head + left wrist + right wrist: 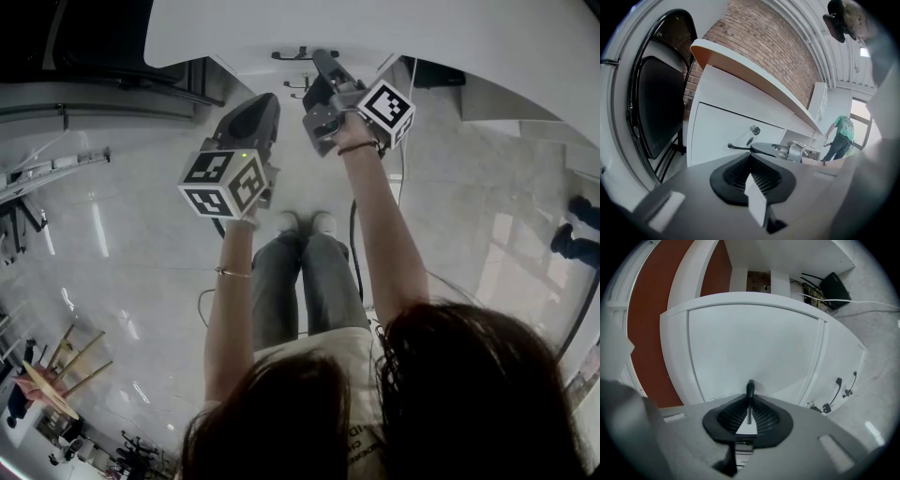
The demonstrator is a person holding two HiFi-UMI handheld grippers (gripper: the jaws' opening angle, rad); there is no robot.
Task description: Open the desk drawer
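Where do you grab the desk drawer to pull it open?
By its black bar handle, near the middle, coming straight at the white drawer front. The bar stands off the front, so a jaw fits on each side. The right gripper is shut on it from there.

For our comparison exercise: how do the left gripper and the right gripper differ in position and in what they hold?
The right gripper reaches the front of the desk; the left gripper hangs back from it. The right gripper's fingers are shut on the drawer handle; the left gripper's fingers are shut on nothing. Both carry a marker cube and point towards the desk.
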